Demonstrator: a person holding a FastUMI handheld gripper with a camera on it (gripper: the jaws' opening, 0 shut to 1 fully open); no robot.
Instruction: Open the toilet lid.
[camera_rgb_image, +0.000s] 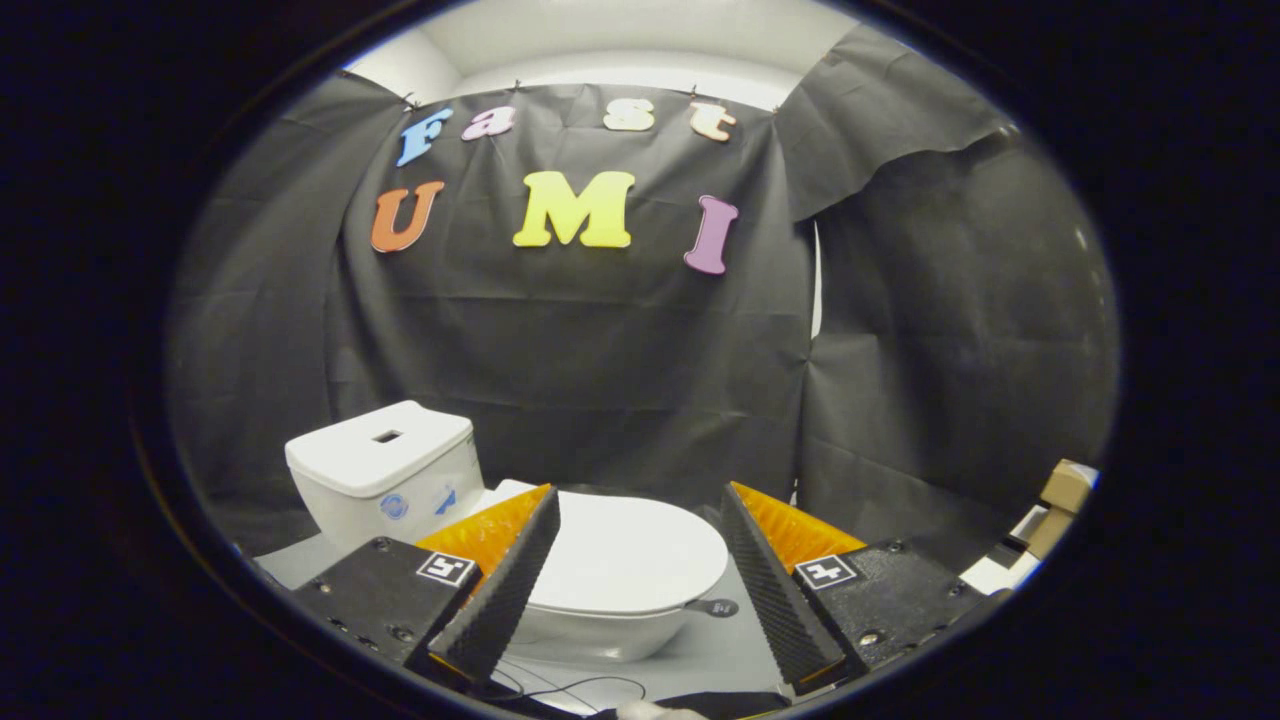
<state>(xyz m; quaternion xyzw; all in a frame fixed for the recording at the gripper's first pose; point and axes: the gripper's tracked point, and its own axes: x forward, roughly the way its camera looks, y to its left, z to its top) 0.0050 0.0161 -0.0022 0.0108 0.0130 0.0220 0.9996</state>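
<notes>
A small white toilet stands on a pale floor just ahead of my fingers. Its tank (385, 470) with a slot on top sits to the back left. The oval lid (625, 555) lies flat and closed over the bowl (600, 630). A small dark tab (715, 607) sticks out at the lid's right front edge. My gripper (640, 510) is open, its two fingers spread wide on either side of the lid and held above it, touching nothing.
Black cloth walls close in behind and to the right of the toilet. Cardboard boxes (1060, 500) stand at the far right. A thin dark cable (580, 685) lies on the floor in front of the bowl.
</notes>
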